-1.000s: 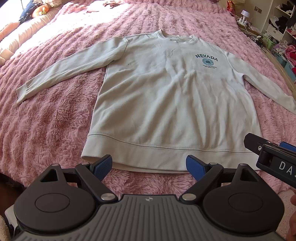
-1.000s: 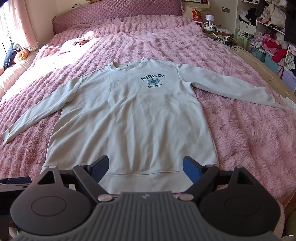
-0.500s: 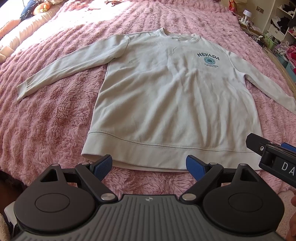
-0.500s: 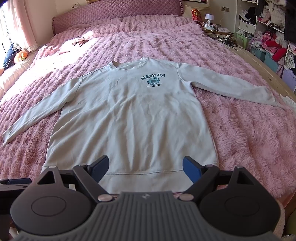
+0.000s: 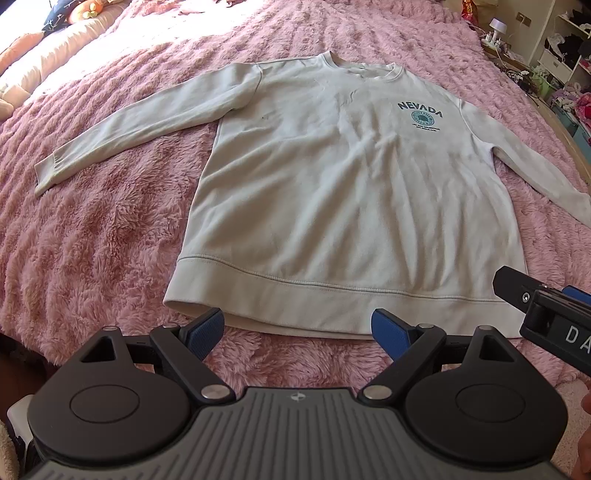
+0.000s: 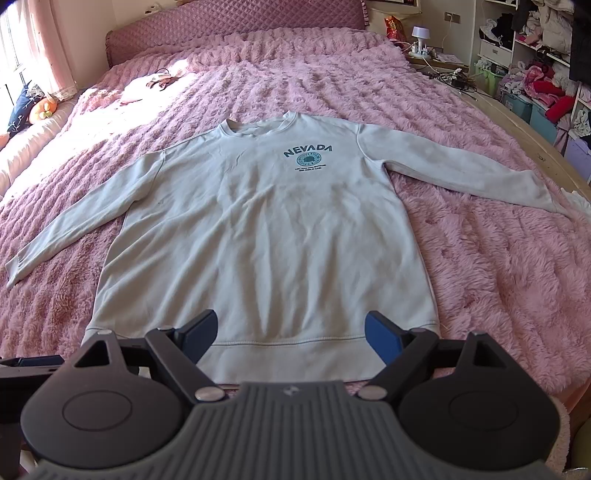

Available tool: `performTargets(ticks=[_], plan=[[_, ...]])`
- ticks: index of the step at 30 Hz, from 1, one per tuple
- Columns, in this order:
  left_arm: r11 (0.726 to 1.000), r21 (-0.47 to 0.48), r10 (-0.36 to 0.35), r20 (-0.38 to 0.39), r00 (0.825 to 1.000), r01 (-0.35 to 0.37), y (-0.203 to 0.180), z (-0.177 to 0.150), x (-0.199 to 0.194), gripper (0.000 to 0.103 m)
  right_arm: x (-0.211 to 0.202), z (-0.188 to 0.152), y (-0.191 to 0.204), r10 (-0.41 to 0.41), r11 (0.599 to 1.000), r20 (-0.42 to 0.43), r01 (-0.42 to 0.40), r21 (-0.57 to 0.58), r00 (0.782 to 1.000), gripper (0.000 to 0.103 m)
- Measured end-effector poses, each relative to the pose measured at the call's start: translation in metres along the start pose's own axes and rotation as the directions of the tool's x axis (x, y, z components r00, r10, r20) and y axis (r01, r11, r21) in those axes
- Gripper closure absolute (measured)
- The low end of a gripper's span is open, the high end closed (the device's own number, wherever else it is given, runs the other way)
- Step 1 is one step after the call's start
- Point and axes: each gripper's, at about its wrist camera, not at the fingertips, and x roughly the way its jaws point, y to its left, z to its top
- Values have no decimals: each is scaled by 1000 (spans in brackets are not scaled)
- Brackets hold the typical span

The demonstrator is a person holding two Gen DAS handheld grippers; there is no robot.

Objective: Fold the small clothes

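Note:
A pale grey long-sleeved sweatshirt [image 5: 343, 192] with a "NEVADA" print lies flat, face up, on a pink fluffy bedspread [image 5: 92, 258], both sleeves spread out. It also shows in the right wrist view [image 6: 280, 236]. My left gripper [image 5: 297, 326] is open and empty, just short of the hem near its left part. My right gripper [image 6: 290, 332] is open and empty, over the hem's middle. The right gripper's side shows at the right edge of the left wrist view [image 5: 546, 314].
The bedspread [image 6: 498, 277] covers the whole bed up to a quilted headboard [image 6: 236, 22]. Stuffed toys [image 6: 40, 107] lie at the far left. Shelves with clothes [image 6: 535, 55] and a nightstand with a lamp [image 6: 421, 37] stand to the right. A small item [image 6: 160, 79] lies near the pillows.
The left gripper has moved forward and a little left toward the hem. The right gripper has barely moved. Both stay open.

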Motion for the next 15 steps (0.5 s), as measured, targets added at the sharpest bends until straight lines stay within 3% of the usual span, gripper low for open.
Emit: performTargets(ticks=[15], plan=[[1000,1,-1,-5,1000,1,0,-1,1,0,-1,-1,0,1,1000,0,-1,2,1000,20]])
